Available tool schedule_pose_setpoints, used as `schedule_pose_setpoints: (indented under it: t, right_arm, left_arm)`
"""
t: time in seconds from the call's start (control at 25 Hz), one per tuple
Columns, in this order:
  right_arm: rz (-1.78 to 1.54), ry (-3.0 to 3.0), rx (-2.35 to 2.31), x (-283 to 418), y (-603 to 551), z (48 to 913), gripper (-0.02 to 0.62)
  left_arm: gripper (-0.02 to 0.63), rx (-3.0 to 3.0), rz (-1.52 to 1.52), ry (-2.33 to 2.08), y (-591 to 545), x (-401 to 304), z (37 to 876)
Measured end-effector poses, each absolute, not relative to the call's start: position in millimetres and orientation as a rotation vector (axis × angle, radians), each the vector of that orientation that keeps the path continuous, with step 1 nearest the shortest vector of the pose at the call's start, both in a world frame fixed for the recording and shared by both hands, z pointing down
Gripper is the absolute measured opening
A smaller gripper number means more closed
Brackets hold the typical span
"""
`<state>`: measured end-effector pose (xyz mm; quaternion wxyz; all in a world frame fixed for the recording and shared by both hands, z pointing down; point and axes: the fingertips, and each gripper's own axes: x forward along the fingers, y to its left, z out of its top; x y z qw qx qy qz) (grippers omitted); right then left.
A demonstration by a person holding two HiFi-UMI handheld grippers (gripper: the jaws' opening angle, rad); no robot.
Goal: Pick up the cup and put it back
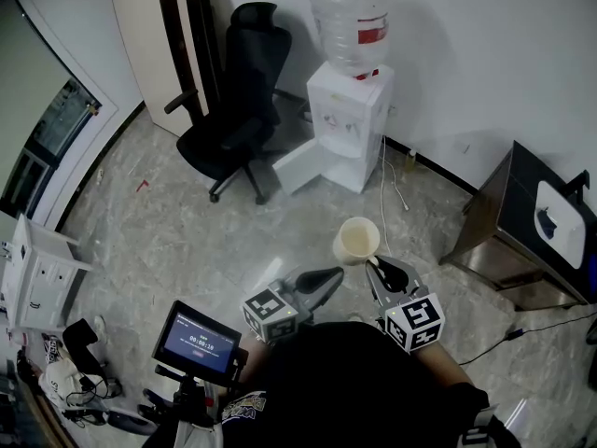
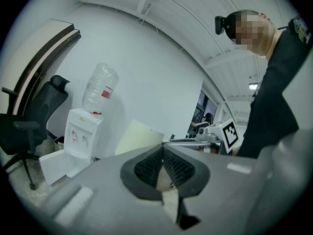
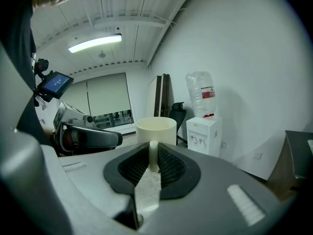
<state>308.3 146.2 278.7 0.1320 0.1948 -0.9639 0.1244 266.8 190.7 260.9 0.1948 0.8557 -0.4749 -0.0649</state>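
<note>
Head view: the cup is in the air in front of the person, well above the floor. The right gripper pinches its handle, and the left gripper sits just left of it. To set it back well, keep the rim level and lower slowly — a narrow handle grip lets the cup swing.

Left gripper view: the jaws meet on nothing and point level.

Right gripper view: the jaws clamp the handle, tilted slightly downward.

cream cup, upright, aloft, its handle pinched in the right tongs
</note>
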Motion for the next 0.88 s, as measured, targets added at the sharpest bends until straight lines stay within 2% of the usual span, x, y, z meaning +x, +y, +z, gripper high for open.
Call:
schedule_pose_setpoints:
  t: [0.88]
  right_arm:
    - [0.372, -2.810, 0.606, 311, 160, 278, 0.055]
  left_arm:
    - [0.003, 2.478, -0.176, -1.273, 206, 274, 258]
